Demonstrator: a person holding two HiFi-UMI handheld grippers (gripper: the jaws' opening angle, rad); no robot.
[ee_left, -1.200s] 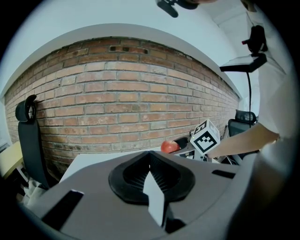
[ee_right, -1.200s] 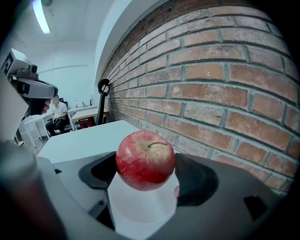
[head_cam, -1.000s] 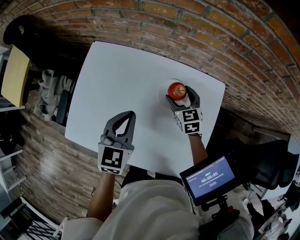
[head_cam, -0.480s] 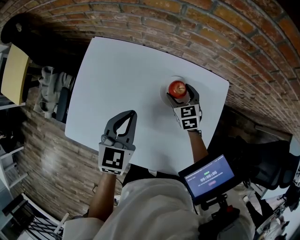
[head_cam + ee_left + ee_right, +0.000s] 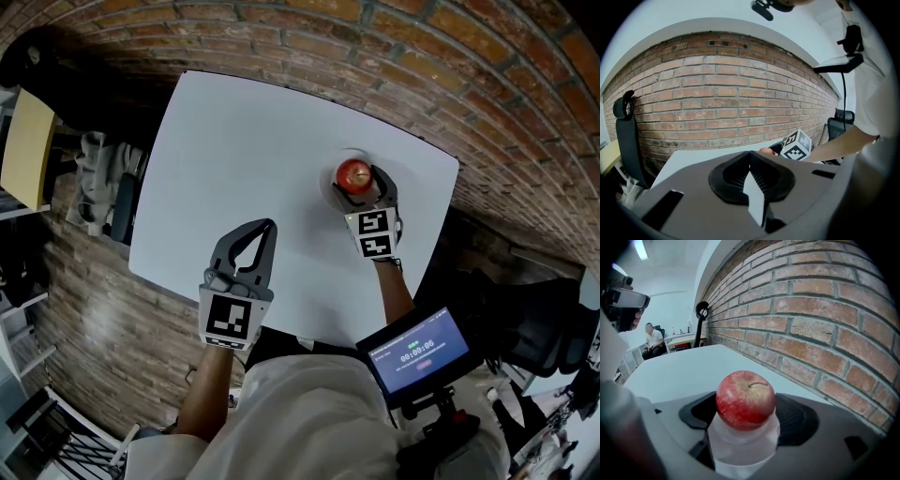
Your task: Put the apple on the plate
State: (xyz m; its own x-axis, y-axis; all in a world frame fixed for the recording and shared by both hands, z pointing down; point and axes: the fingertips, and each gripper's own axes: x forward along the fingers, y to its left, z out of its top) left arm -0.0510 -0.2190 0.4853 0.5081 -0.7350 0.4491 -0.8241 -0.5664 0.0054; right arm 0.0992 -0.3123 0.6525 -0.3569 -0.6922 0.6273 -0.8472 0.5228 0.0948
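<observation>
A red apple (image 5: pixel 353 174) (image 5: pixel 745 399) rests on a small white plate (image 5: pixel 329 190) (image 5: pixel 740 446) near the far right corner of the white table (image 5: pixel 253 131). My right gripper (image 5: pixel 360 185) (image 5: pixel 747 416) reaches in from the near side, and its jaws are closed against both sides of the apple. My left gripper (image 5: pixel 263 226) (image 5: pixel 750 154) hovers over the table's near left part, shut and holding nothing. In the left gripper view a sliver of the apple (image 5: pixel 766 151) shows beside the right gripper's marker cube (image 5: pixel 797 145).
A brick wall (image 5: pixel 422 56) runs close behind the table's far and right edges. A small screen (image 5: pixel 417 354) sits at the near right, with a dark chair (image 5: pixel 544 319) beyond it. Shelves with a yellow board (image 5: pixel 28 150) stand to the left.
The right gripper and the apple have edged slightly away from me together, over the plate. The left gripper has stayed where it was.
</observation>
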